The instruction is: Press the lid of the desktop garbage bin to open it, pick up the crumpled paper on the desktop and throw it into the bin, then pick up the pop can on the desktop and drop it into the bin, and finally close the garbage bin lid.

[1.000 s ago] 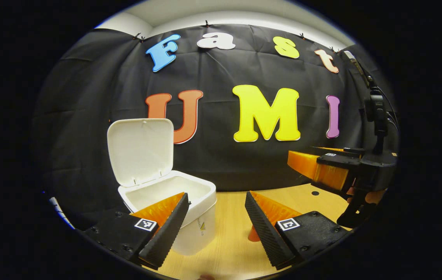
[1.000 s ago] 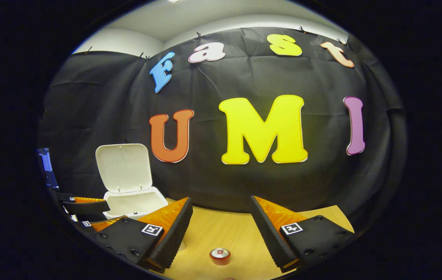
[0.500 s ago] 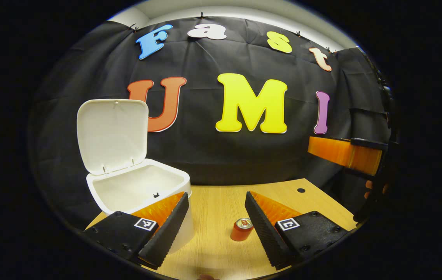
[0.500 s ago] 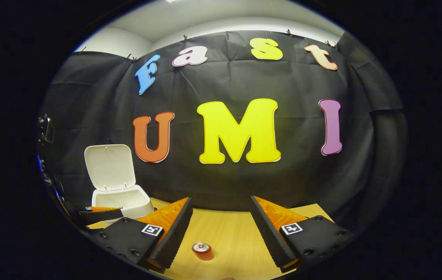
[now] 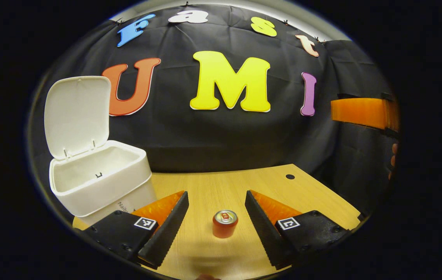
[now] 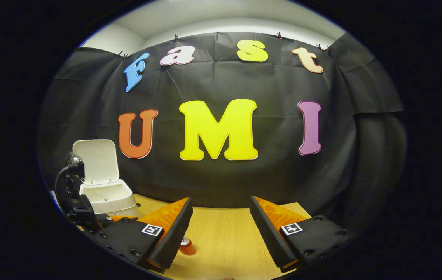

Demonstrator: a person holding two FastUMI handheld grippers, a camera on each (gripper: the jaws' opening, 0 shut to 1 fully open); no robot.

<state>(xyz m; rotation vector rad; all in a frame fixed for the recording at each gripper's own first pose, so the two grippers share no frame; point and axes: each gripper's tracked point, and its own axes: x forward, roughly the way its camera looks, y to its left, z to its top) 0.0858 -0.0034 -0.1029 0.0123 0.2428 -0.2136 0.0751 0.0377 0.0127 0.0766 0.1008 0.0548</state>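
While the can (image 5: 224,223) is standing upright on the bench (image 5: 221,186) between its spread fingers, touching neither, we are seeing the left hand-held gripper (image 5: 216,217) gaping open. At far left the bin (image 5: 100,182) is sitting with its lid (image 5: 77,114) up. Our right hand-held gripper (image 6: 221,221) is hanging open too, gripping nothing.

A light wooden counter (image 5: 267,186) is stretching out beneath black cloth (image 5: 205,132) that is hanging as the backdrop, a small dark hole (image 5: 290,176) showing near the counter's far right corner. Above the cloth, a pale wall (image 6: 213,15) is catching the light.
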